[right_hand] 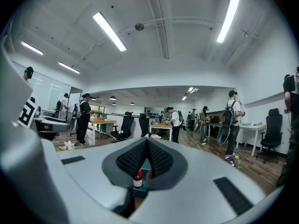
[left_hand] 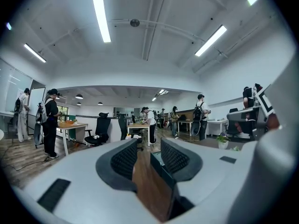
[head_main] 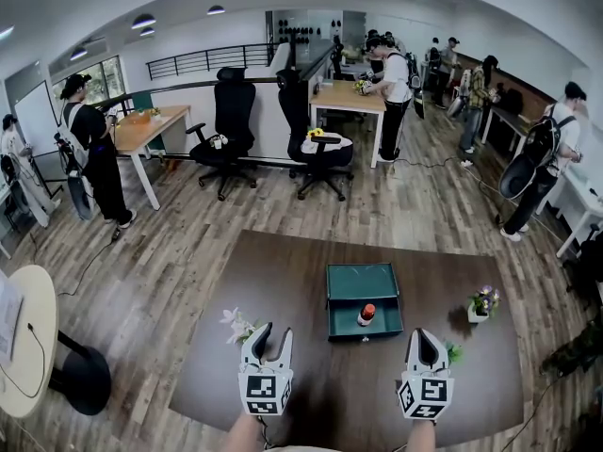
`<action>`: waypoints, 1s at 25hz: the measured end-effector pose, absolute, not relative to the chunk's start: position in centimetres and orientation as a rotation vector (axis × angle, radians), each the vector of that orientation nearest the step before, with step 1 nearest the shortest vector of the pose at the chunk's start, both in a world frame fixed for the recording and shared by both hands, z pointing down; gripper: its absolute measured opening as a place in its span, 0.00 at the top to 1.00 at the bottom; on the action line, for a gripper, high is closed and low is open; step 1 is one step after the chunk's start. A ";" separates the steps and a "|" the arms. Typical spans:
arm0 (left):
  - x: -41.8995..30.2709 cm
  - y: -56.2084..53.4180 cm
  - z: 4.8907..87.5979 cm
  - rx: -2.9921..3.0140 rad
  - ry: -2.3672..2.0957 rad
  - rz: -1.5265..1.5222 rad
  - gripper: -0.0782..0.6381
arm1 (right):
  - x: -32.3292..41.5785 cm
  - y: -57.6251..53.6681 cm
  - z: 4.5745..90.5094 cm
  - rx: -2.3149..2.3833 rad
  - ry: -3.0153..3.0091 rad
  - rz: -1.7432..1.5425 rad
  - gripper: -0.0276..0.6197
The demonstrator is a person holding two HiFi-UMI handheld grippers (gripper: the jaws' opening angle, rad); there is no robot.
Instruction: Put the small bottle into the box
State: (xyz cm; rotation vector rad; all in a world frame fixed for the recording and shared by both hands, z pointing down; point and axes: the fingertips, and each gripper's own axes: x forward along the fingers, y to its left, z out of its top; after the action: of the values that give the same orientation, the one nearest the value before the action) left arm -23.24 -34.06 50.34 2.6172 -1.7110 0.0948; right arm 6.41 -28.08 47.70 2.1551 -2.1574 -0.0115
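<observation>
Hovering at the table's (head_main: 311,384) near edge, left gripper (head_main: 274,332) wide and empty, right gripper (head_main: 421,333) pinched closed, best keeping clear of the small bottle (head_main: 366,314) standing in the box (head_main: 362,269).

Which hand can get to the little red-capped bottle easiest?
Probably right: the right gripper is nearer the bottle, which shows just ahead in its view. Its jaws are shut, though; the left gripper stands open.

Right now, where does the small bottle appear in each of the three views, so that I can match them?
Head view: the small bottle stands in the near part of the teal box, right of centre.
Left gripper view: not in it.
Right gripper view: bottom centre.
Shared landmark: the teal box.
</observation>
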 end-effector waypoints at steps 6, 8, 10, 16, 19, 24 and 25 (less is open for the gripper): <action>-23.7 -34.0 50.4 2.607 -1.755 0.090 0.77 | 6.4 -28.2 47.6 2.151 -2.160 -0.015 0.95; -24.0 -34.1 50.4 2.596 -1.784 0.098 0.82 | 6.4 -28.1 47.5 2.151 -2.160 -0.016 0.95; -24.4 -34.1 50.5 2.584 -1.817 0.123 0.85 | 6.3 -28.0 47.5 2.150 -2.159 -0.018 0.95; -24.0 -34.0 50.4 2.594 -1.803 0.124 0.89 | 6.6 -28.0 47.4 2.149 -2.157 -0.019 0.95; -23.9 -33.8 50.0 2.597 -1.811 0.103 0.89 | 6.8 -27.8 47.1 2.146 -2.158 -0.022 0.95; -24.0 -33.6 49.1 2.610 -1.823 0.083 0.89 | 6.8 -27.7 46.8 2.146 -2.156 -0.028 0.95; -24.0 -33.6 49.0 2.610 -1.827 0.079 0.89 | 6.8 -27.7 46.8 2.145 -2.156 -0.030 0.95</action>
State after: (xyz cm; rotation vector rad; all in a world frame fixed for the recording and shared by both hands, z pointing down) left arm -23.97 -33.61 48.99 2.6102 -1.8273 0.0793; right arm 6.79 -27.72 46.77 2.1446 -2.1558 -0.0299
